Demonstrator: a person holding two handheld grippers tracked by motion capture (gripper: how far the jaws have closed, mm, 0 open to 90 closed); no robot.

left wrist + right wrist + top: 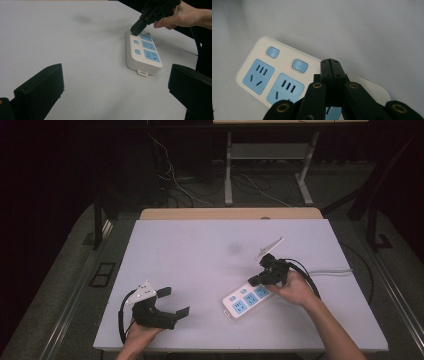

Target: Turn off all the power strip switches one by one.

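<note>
A white power strip [246, 300] with blue sockets lies flat on the pale surface [200, 260], towards the person's right and near the front edge, set at a slant with its grey cord [330, 271] running off to the right. The right gripper [256, 281] is tipped down onto the end of the strip where the cord leaves it; its jaws are pressed fully together with nothing between them, and their joined tip rests on or just over the strip's top face beside the third socket, though the pictures do not settle whether it truly touches. In the right gripper view two small blue buttons [299, 65] sit in a row along one long edge of the strip, each with a tiny red light next to it, and the closed tip [333, 65] stands just to the side of the nearer one. The left gripper [173, 302] rests low at the front left of the surface, well apart from the strip, with its jaws spread wide and holding nothing. In the left gripper view the strip [143, 53] lies ahead between those two open jaws.
</note>
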